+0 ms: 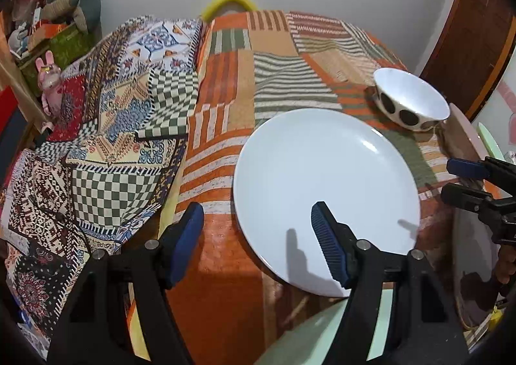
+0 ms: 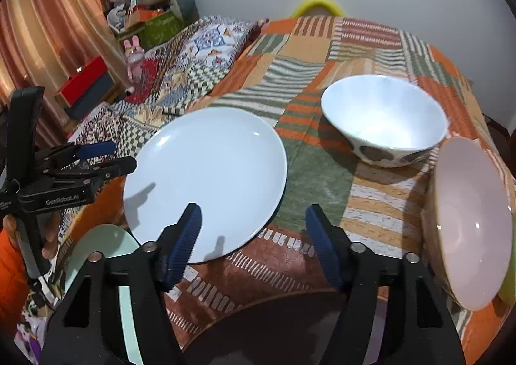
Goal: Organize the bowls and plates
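On the patchwork cloth [image 2: 316, 171] nothing looks sorted yet, tbh. The white plate [image 2: 206, 177] lies flat by itself, the spotted bowl [image 2: 383, 119] sits upright further back and to the right, and a pink bowl [image 2: 471, 223] stands tilted on its side near the right edge of the table. There's also a pale green plate [image 2: 100, 255] poking out at the near left, lower than the white one, partly hidden behind the gripper. So four pieces, all apart, no stack anywhere. Pretty much the whole job seems left to do: plates together, bowls together.

The left gripper [image 1: 258, 242] hangs over the near edge of the white plate with its jaws spread wide and nothing between them. Its right finger [image 1: 329, 242] sits above the plate's surface, the other is off the rim over the orange cloth. It doesn't look like it touches the plate, though that's hard to call from this angle.

The right gripper [image 2: 253, 242] is just as wide apart and empty. Its left finger [image 2: 185, 242] overlaps the plate's near rim, the spotted bowl is ahead and right of it, and the pink bowl is just beside it on the right.
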`<state>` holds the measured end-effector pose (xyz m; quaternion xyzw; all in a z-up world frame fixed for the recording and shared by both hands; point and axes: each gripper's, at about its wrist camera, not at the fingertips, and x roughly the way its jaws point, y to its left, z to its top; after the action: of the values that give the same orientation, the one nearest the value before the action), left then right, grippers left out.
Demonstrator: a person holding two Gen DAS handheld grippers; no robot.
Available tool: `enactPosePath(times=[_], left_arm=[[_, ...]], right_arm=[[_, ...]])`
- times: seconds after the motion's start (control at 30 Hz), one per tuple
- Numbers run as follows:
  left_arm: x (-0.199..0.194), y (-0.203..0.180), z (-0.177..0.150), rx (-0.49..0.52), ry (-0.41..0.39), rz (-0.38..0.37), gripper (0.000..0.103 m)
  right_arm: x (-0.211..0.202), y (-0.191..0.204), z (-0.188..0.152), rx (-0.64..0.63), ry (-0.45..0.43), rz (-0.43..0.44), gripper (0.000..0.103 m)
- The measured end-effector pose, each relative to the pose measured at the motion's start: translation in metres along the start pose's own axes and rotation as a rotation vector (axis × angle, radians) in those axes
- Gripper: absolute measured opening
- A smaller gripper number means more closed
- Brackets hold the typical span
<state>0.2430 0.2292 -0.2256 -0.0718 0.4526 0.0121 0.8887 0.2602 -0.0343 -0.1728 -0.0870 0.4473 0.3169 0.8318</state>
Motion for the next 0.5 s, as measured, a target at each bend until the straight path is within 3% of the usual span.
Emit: enactPosePath(times=[0.17, 0.33, 0.5], left_arm=[[0.014, 0.011, 0.001, -0.026, 0.023, -0.033, 0.066], [0.027, 0.015, 0.002, -0.035, 0.056, -0.050, 0.051], [0.036, 0.017, 0.000, -0.034, 0.082, -0.070, 0.045]], right_arm=[[0.013, -0.006, 0.003, 0.032, 0.048, 0.025, 0.049], [0.026, -0.009, 0.003, 0.037, 0.099, 0.012, 0.038], [0.033, -0.012, 0.004, 0.039, 0.136, 0.006, 0.033]])
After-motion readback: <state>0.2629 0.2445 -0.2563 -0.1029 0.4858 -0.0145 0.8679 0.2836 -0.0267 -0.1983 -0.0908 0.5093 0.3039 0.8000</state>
